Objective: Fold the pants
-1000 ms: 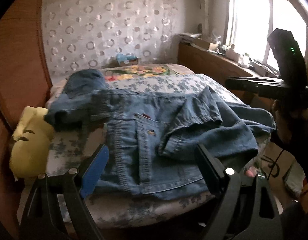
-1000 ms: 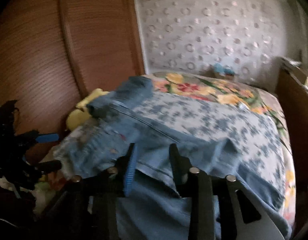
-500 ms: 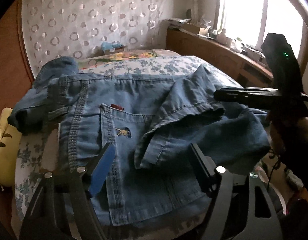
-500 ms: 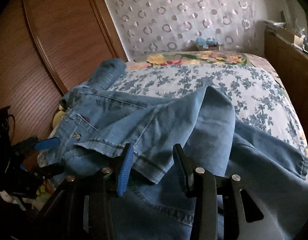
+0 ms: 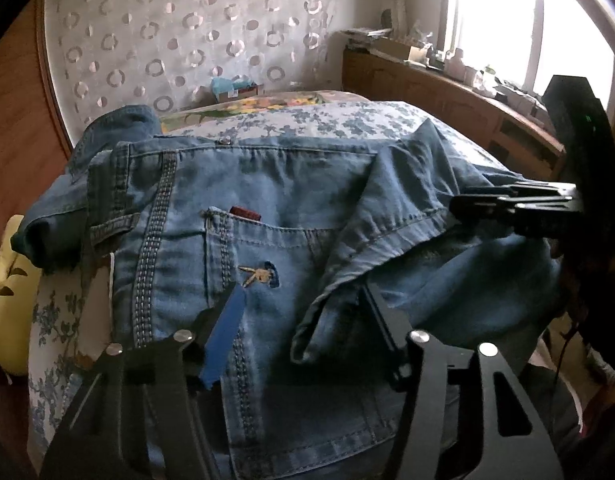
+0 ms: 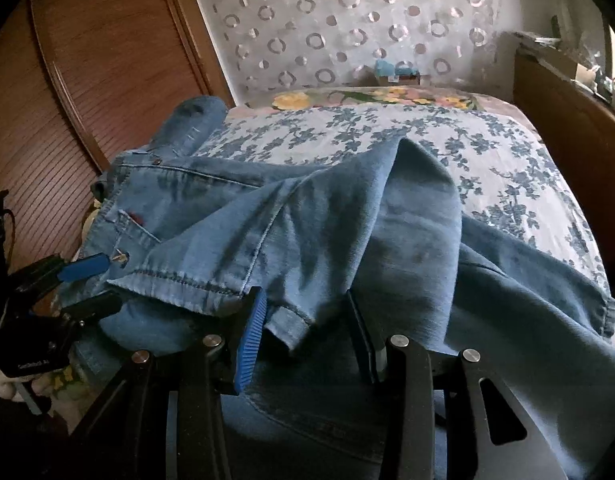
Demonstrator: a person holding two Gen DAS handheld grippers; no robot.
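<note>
the blue jeans point(image 5: 267, 216) lie on the bed point(image 5: 347, 120), on a sheet with blue flowers. the waist with its back pocket point(image 5: 263, 264) is on the left side. one leg is folded over the top, and its hem point(image 6: 211, 284) lies near the pocket. the left gripper point(image 5: 303, 320) hangs over the pocket with its fingers spread apart, holding nothing. the right gripper point(image 6: 307, 320) is spread apart too, with a bit of the hem between its fingers, not pinched. a yellow plush toy point(image 5: 7, 288) sits beside the bed.
</note>
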